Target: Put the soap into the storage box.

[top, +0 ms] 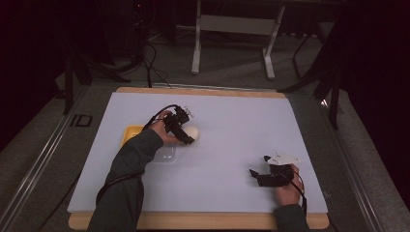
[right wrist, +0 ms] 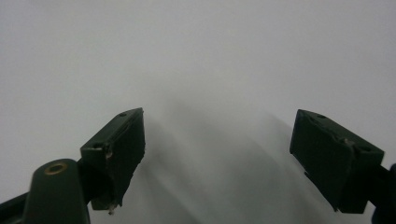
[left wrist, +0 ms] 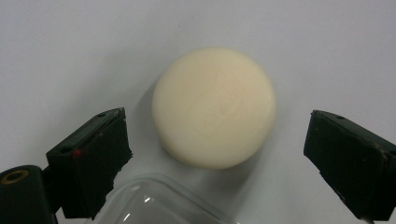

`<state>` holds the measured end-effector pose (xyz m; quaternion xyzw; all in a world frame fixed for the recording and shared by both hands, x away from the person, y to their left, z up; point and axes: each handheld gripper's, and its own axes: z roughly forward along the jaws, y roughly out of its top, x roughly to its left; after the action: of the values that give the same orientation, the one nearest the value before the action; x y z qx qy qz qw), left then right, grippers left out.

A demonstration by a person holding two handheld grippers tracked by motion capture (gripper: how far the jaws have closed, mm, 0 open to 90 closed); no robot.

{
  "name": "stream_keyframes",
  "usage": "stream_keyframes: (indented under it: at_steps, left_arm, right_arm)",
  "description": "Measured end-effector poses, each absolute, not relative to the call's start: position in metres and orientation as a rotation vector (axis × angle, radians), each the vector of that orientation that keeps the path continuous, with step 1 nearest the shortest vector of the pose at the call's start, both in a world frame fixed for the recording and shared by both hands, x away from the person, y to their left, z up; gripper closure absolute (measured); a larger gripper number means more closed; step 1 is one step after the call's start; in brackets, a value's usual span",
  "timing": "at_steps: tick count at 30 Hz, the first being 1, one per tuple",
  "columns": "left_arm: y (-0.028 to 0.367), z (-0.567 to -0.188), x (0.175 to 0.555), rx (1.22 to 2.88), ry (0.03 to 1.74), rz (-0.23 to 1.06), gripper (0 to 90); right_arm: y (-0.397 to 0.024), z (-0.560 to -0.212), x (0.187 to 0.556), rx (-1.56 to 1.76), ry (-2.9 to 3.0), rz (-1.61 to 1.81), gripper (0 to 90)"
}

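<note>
Round cream soap bar [left wrist: 214, 107] (faintly embossed) lying flat on the table.

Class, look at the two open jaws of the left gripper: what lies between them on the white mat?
In the left gripper view, a round cream soap bar lies on the white mat between the open jaws, touching neither. A clear plastic lid's edge sits nearer the camera.

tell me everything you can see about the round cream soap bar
The soap bar is a smooth, matte, cream-coloured round cake with a faint embossed mark on its top face. It lies flat on the white table cover, between the open jaws of the left gripper, which do not touch it. A clear plastic lid or tray sits just beside it, nearer the camera.
</note>
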<state>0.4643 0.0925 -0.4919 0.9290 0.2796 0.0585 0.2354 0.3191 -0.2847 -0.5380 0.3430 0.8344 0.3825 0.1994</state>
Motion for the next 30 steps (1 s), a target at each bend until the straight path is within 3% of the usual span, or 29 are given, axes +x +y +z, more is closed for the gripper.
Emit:
stream_keyframes:
  at_steps: [18,30]
  left_arm:
    - [0.08,-0.509,0.471,2.633,0.783,0.166,7.8]
    - [0.074,-0.512,0.478,2.66,0.791,0.136,15.0]
  right_arm:
    - [-0.284,-0.538,0.319,0.961,2.334,1.069,17.7]
    - [-0.284,-0.538,0.319,0.959,2.336,1.066,17.7]
